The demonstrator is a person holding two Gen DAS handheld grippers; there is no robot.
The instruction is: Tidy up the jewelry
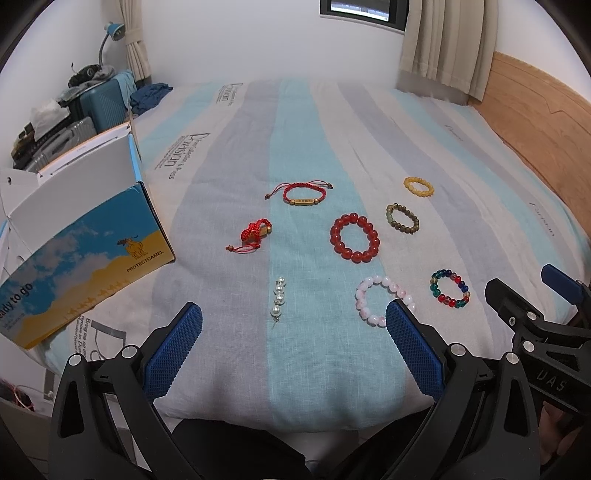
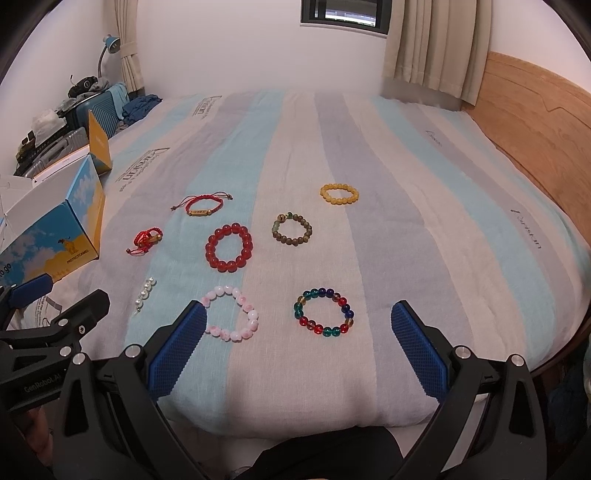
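Note:
Several bracelets lie on the striped bedspread: a red bead bracelet, a pink-white one, a multicolour one, a brown-green one, a yellow one, a red cord bracelet, a bunched red cord and a pearl string. My left gripper is open and empty above the near edge, behind the pearls. My right gripper is open and empty, near the multicolour bracelet.
An open blue-and-yellow box sits at the bed's left edge. Suitcases with clutter and a desk lamp stand beyond it. A wooden headboard runs along the right side. Curtains hang at the back.

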